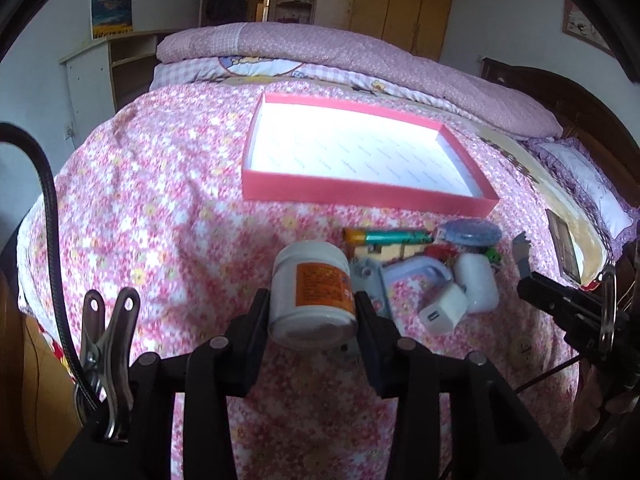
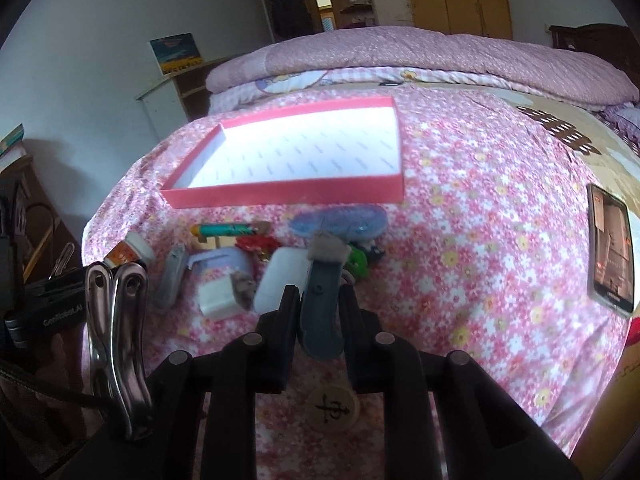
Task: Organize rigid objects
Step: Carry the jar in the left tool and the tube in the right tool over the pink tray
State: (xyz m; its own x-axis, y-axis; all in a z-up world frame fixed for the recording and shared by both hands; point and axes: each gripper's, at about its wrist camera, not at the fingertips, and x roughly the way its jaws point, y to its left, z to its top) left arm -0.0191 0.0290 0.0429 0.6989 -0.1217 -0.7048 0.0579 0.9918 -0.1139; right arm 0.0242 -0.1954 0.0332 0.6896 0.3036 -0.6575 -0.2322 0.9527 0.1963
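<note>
My left gripper (image 1: 312,300) is shut on a white jar with an orange label (image 1: 312,292), held above the flowered bedspread. My right gripper (image 2: 319,300) is shut on a blue-handled tool (image 2: 320,312) with a tan tip. It shows at the right edge of the left wrist view (image 1: 568,304). A pink shallow box (image 1: 360,196) with a white inside lies beyond the pile; it also shows in the right wrist view (image 2: 288,194). The pile holds a green tube (image 1: 388,237), a white charger (image 1: 442,314), a white case (image 1: 478,282) and a blue round lid (image 1: 472,232).
A phone (image 2: 610,248) lies on the bed to the right. A round wooden piece with a black character (image 2: 333,404) lies under my right gripper. Folded quilts (image 1: 320,48) lie across the far bed. A shelf (image 1: 100,68) stands at the left.
</note>
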